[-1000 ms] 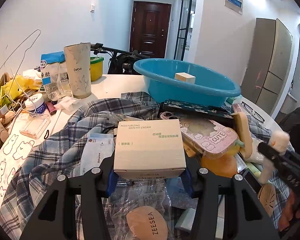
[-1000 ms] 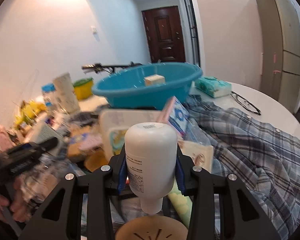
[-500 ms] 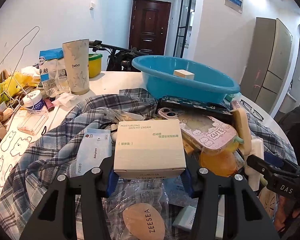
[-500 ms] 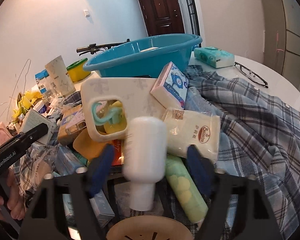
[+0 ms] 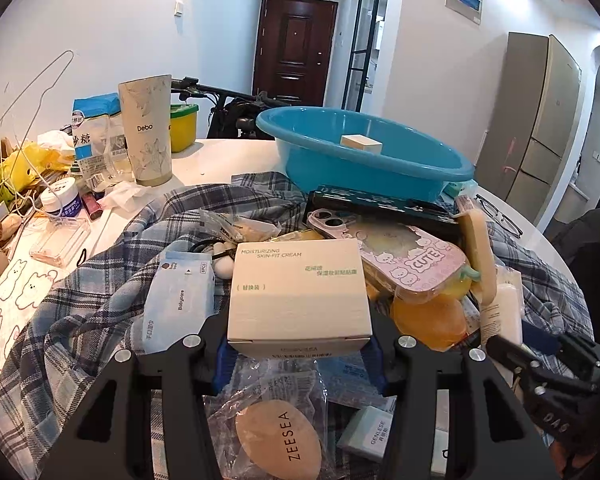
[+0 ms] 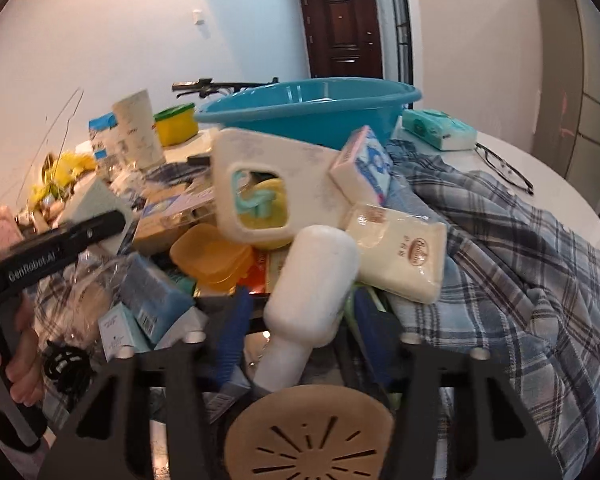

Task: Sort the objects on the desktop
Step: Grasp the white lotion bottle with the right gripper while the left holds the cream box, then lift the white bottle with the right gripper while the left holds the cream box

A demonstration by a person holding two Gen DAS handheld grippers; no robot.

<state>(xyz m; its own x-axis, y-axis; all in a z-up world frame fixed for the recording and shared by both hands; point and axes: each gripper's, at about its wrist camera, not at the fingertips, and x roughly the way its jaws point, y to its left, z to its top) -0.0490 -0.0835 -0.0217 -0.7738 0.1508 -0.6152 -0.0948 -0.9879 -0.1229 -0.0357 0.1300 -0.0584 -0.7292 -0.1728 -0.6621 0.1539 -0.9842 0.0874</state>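
White-walled room, round white table [image 5: 236, 156] w/ heaped clutter. Left gripper [image 5: 298, 344] is clamped on a cream cardboard skin-cream box [image 5: 298, 292], lifted clear for sorting. Right gripper [image 6: 300, 320] jaws have just been closing; white plastic bottle [image 6: 312, 280] lies tilted between them, grip unclear. Blue plastic basin [image 5: 364, 164] sits beyond both.

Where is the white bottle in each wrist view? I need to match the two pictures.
Left wrist view: the white bottle is near the right edge, just right of the orange container.
Right wrist view: it is low in the centre, tilted, neck toward the camera.
Shared landmark: the blue basin, at the back of the pile in both views.
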